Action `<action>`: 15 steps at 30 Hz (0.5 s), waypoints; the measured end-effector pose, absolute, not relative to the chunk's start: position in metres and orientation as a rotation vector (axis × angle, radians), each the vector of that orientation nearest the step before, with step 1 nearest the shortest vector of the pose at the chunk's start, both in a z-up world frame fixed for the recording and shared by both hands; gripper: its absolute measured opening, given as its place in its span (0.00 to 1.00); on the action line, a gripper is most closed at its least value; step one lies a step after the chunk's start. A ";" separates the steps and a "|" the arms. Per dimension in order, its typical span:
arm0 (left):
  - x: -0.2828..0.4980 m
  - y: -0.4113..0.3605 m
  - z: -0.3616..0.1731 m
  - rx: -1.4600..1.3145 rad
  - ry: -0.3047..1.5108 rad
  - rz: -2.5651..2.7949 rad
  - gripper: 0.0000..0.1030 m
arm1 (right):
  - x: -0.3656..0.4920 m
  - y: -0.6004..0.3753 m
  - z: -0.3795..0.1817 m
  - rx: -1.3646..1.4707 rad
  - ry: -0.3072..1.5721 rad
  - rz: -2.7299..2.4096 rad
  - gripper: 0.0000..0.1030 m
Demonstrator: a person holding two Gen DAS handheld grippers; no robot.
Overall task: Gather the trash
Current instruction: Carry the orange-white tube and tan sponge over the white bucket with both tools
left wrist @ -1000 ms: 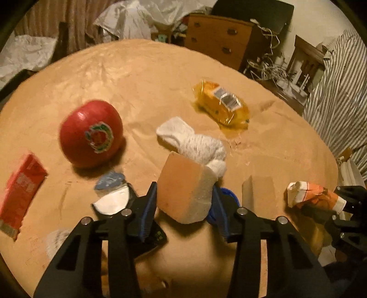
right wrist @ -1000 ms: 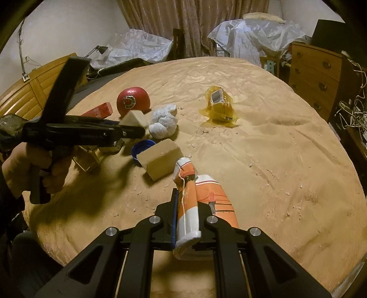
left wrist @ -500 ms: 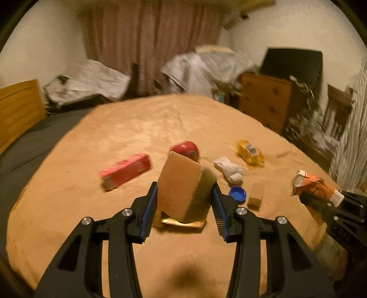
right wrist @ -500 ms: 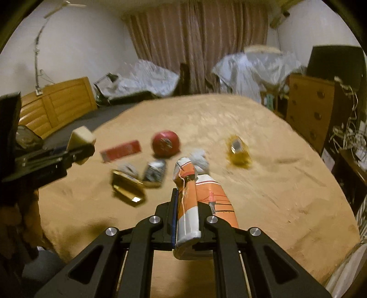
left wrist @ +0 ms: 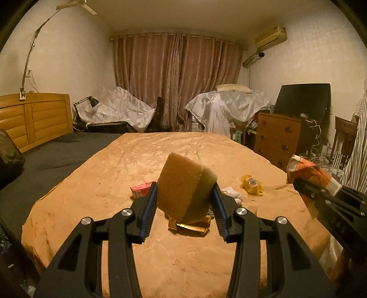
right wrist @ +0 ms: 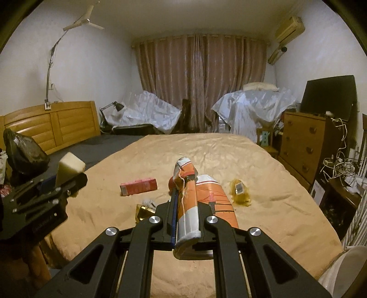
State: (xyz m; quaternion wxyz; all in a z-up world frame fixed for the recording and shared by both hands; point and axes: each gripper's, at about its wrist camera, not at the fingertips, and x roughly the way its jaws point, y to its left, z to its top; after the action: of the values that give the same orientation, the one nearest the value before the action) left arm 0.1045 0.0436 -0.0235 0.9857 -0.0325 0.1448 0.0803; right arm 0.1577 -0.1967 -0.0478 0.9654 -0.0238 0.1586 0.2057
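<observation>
Trash is held aloft over the bed (left wrist: 96, 206): a sponge (left wrist: 183, 190) is clamped by the left gripper (left wrist: 184, 213), an orange wrapper (right wrist: 195, 206) by the right gripper (right wrist: 187, 225). Carry-off appears under way; a bin must be found next. More litter is left around twelve o'clock.

curtains (left wrist: 176, 80) drawn | dresser (left wrist: 277, 137) right | headboard (left wrist: 34, 119) left | ceiling fan (right wrist: 82, 21)

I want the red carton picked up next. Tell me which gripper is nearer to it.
Left, it seems. The left gripper, holding the sponge, hovers just in front of the red carton; the right gripper is further right.
</observation>
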 end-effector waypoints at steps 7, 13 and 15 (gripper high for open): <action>0.101 0.034 -0.017 -0.058 0.278 0.150 0.42 | 0.139 -0.194 -0.041 -0.052 0.313 0.417 0.09; 0.100 0.029 -0.017 -0.055 0.283 0.130 0.42 | 0.137 -0.198 -0.034 -0.056 0.308 0.403 0.09; 0.102 0.023 -0.014 -0.048 0.280 0.117 0.42 | 0.136 -0.205 -0.030 -0.052 0.307 0.391 0.09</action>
State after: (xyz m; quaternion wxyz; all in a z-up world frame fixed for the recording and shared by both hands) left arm 0.1016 0.0232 -0.0144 0.9882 -0.0238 0.1395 0.0585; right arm 0.1357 -0.2051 -0.0299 0.9689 -0.0255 0.1520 0.1934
